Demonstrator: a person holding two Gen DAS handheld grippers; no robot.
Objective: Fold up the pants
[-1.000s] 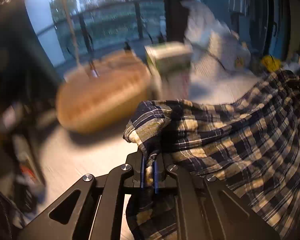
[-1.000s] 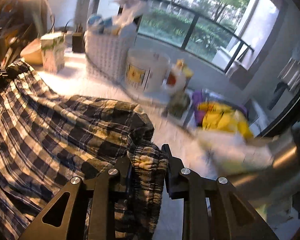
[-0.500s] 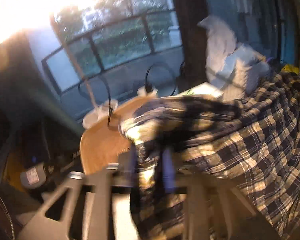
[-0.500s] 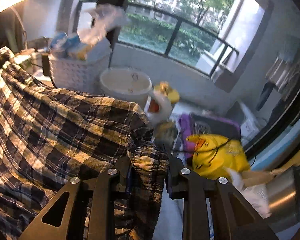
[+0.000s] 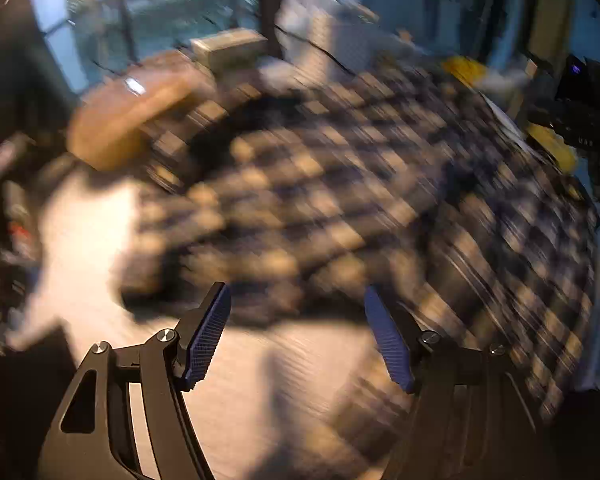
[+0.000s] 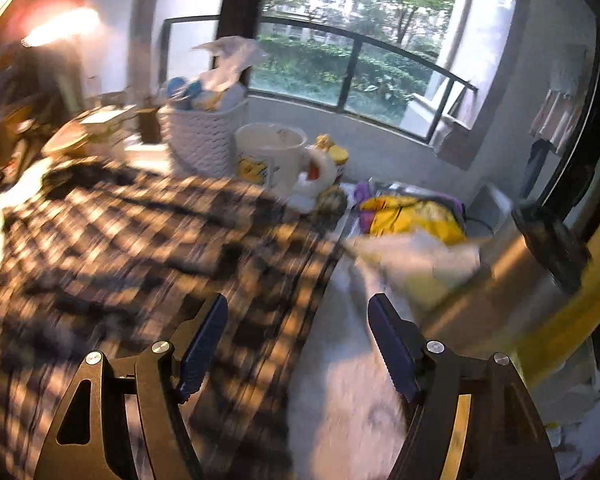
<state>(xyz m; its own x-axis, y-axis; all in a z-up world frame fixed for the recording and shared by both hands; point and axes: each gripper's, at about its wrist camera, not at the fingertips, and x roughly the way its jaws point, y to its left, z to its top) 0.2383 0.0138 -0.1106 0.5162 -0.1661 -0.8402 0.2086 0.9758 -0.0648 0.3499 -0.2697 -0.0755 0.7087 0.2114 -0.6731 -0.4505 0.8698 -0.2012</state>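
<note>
The plaid pants (image 5: 340, 200) lie spread on the light tabletop (image 5: 284, 384), blurred by motion; they also show in the right wrist view (image 6: 140, 240). My left gripper (image 5: 298, 336) is open and empty, just in front of the pants' near edge. My right gripper (image 6: 296, 340) is open and empty, over the pants' right edge. The right gripper's body (image 5: 580, 120) shows at the far right of the left wrist view.
A round wooden board (image 5: 132, 116) and a small box (image 5: 228, 48) stand behind the pants on the left. A white woven basket (image 6: 204, 140), a white bucket (image 6: 268, 156), a yellow bag (image 6: 412, 216) and white cloth (image 6: 420, 264) crowd the right side.
Both grippers have opened and let go of the pants. The pants have dropped from being held up and now lie spread on the table.
</note>
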